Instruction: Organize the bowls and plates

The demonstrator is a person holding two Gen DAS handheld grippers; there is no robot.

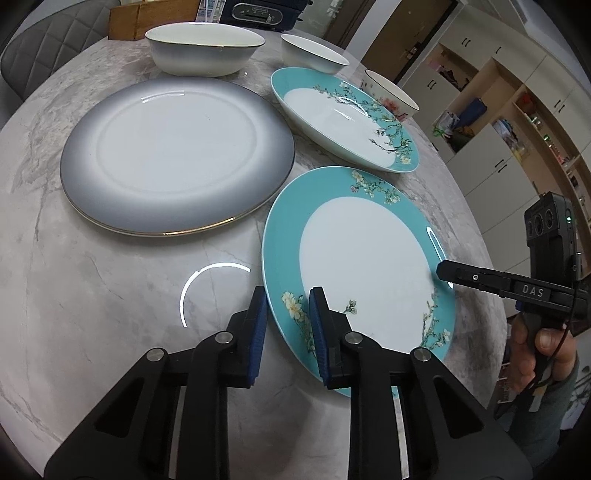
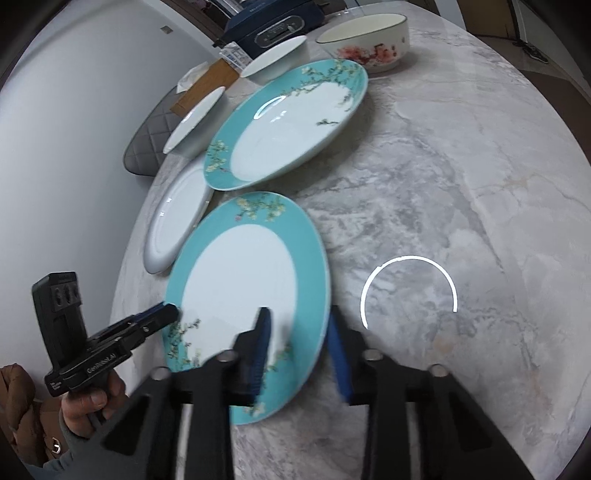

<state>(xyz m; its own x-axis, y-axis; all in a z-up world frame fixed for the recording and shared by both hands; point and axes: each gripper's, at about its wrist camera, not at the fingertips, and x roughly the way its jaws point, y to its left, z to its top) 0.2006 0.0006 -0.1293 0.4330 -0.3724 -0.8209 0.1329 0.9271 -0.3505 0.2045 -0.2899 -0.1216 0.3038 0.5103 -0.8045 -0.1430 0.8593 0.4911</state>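
Note:
A flat teal-rimmed flower plate lies near the table's front edge. My left gripper is open, its jaws astride the plate's left rim. My right gripper is open, astride the plate's right rim; in the left wrist view it reaches the far rim. A deeper teal flower plate lies behind. A grey plate with gold edge lies to the left.
A large grey-white bowl, a white bowl and a red-flower bowl stand at the back of the marble table. A wooden box and dark appliance lie behind. Shelves stand right.

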